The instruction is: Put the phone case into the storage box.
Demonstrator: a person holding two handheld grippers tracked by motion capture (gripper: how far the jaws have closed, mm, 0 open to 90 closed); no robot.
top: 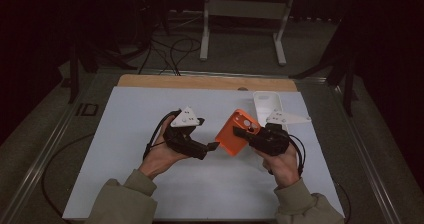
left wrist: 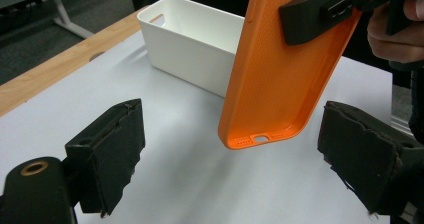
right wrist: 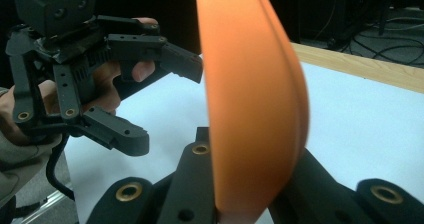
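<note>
Nearest, two hands hold grippers above the white table (top: 125, 184). The left gripper (top: 212, 146) has its jaws spread wide, just left of an orange phone case (top: 235, 134). The right gripper (top: 239, 131) pinches that case, lifted and tilted. Farther right stands a white bin (top: 267, 106).

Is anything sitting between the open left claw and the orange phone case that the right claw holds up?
Nothing visible does. The left claw is open, and between it and the lower end of the orange phone case lies only bare white table. The white bin stands behind the case, and the right claw grips its upper part.
</note>
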